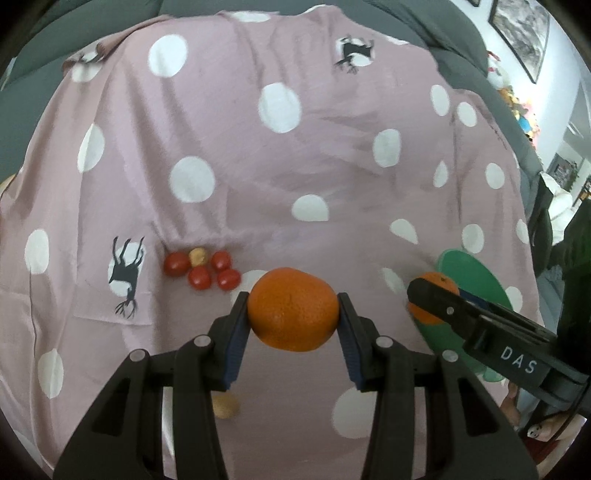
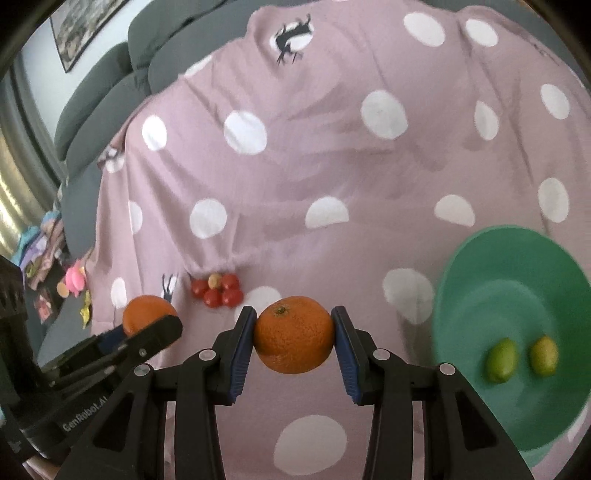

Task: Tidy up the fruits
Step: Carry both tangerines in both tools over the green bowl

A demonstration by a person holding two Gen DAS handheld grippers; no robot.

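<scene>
Left gripper jaws pinching an orange, lifted above the pink dotted cloth; right gripper jaws pinching a second orange. Cherry tomatoes clustered ahead-left of the left jaws. Green plate right of the right jaws, holding two limes.

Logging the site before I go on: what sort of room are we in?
Most likely a home living room: a grey sofa behind the polka-dot cloth, a framed picture on the wall, toys nearby.
</scene>
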